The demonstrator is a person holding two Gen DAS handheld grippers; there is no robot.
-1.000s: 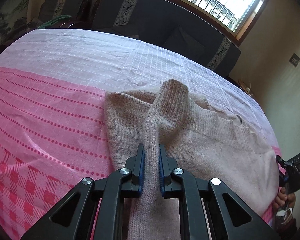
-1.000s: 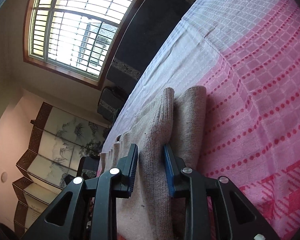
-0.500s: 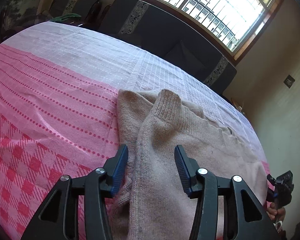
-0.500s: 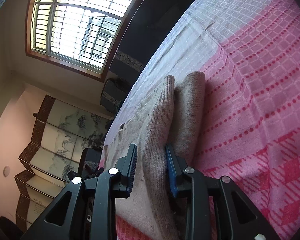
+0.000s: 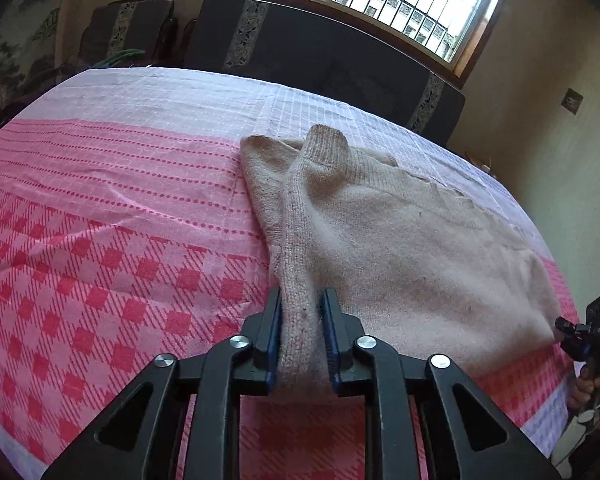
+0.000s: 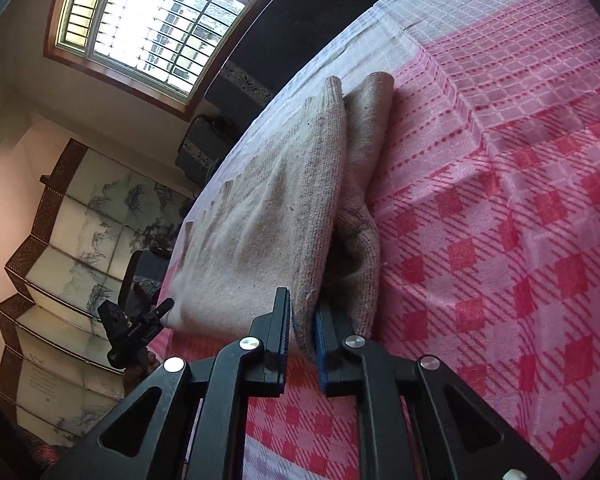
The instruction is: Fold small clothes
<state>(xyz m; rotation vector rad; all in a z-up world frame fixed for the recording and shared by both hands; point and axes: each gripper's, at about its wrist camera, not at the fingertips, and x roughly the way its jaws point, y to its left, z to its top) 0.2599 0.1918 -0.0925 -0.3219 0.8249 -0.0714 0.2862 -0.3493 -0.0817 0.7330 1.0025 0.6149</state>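
Beige sweater [image 5: 400,248] lies folded on the pink checked cloth [image 5: 100,240], sleeve laid over the body. Left gripper [image 5: 301,336] closing, pads pinching the near sleeve edge. Right gripper [image 6: 302,332] closing, clamped on the near corner of the hem. Sofa [image 5: 320,52] beyond.

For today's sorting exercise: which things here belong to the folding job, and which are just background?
Job: beige sweater; left gripper and right gripper, both closing on its near edge.

Background: pink checked cloth, dark sofa, window, painted screen.
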